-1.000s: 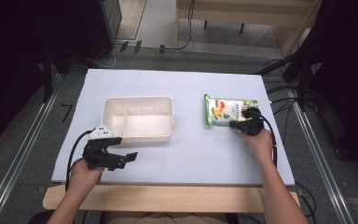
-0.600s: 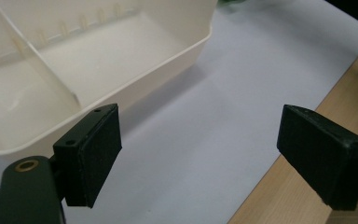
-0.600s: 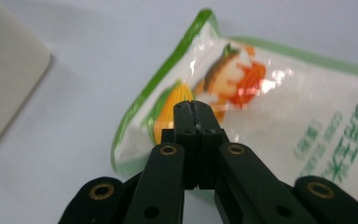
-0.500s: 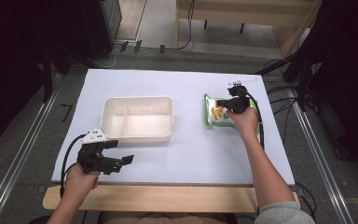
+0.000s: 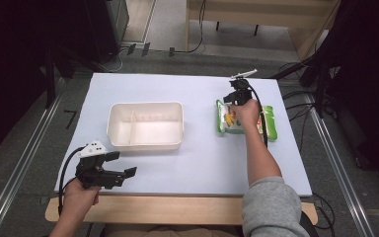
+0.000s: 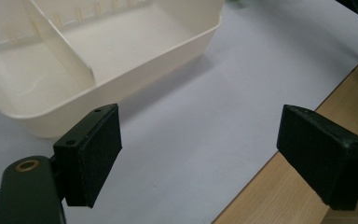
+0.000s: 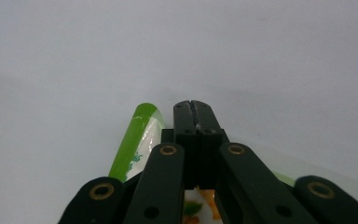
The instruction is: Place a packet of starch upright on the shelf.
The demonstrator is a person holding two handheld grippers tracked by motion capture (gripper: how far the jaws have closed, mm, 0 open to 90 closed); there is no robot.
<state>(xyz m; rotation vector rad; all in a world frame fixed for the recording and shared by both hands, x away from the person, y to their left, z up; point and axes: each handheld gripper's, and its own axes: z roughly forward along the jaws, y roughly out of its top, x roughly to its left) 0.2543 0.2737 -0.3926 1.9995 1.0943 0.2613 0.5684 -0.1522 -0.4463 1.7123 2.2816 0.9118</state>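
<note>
**Right fingers pressed together over the snack packet, left fingers gaping near the tub**

We look down on the pale tabletop (image 5: 197, 163) from the high view. Our right gripper (image 5: 238, 94) sits at the far end of the green snack packet (image 5: 270, 123), which lies flat on the right half of the tabletop, well apart from the cream tub (image 5: 145, 126). The right hand (image 5: 246, 111) covers the middle of the packet, so only its left strip and its right part show around the hand.

In the right gripper view, the right gripper (image 7: 195, 106) has its two black fingers (image 7: 208, 122) squeezed flat against each other, with nothing clamped between them. The tips point out over bare tabletop, and the green edge of the packet (image 7: 133, 140) passes below and to the left of them, with orange print peeking out under the linkage. We cannot tell whether the tips touch the packet.

Over on the near left, our left gripper (image 5: 121, 174) hovers close to the wooden front edge (image 5: 177, 210) of the tabletop, held in the left hand (image 5: 81, 190). In the left gripper view, its fingers (image 6: 100, 149) stand spread wide and hold nothing. Ahead of them sits the tub (image 6: 135, 70), its divider (image 6: 60, 46) splitting it into two compartments, both showing bare plastic.
</note>
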